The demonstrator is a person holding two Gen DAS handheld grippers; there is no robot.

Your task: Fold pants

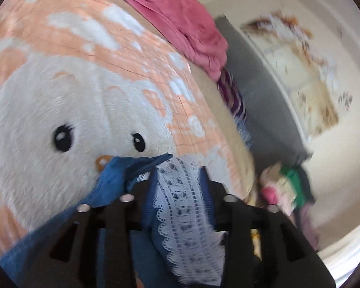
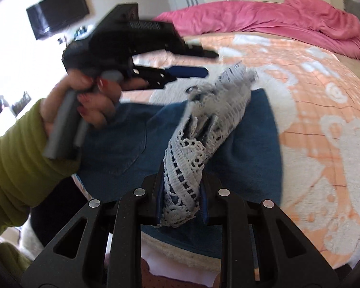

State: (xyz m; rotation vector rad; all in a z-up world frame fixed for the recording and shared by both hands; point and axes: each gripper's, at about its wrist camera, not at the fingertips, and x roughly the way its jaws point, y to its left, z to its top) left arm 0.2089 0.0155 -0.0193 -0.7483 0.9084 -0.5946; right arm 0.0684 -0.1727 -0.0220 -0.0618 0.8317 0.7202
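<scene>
Both tools are on the pants (image 2: pixel 247 148), which lie on the bed over the peach-and-white plush blanket (image 2: pixel 312 76).

Right tool (image 2: pixel 180 199): jaws nearly together, pinching the white lace trim (image 2: pixel 199 129) with blue denim under it. Left tool (image 1: pixel 177 187): own camera shows lace and denim bunched between the fingers, so it reads as clamped on the pants too. In the right view the left tool (image 2: pixel 199 62) appears up in the air with its tips apart and nothing visibly between them, but it's heavily blurred, so I trust the wrist view.

Key geometry: the lace strip runs straight away from my right tool, long axis along the fingers, toward where the left tool sits beyond it. The denim body spreads flat to either side underneath. The right tool holds the near end; left is at the far end.

Materials: denim is thick and matte; the lace is openwork with scalloped edges, thin and snag-prone. The blanket is fuzzy and high-friction, so fabric will likely drag rather than slide. A pink duvet (image 2: pixel 276 16) is heaped at the far side.
</scene>
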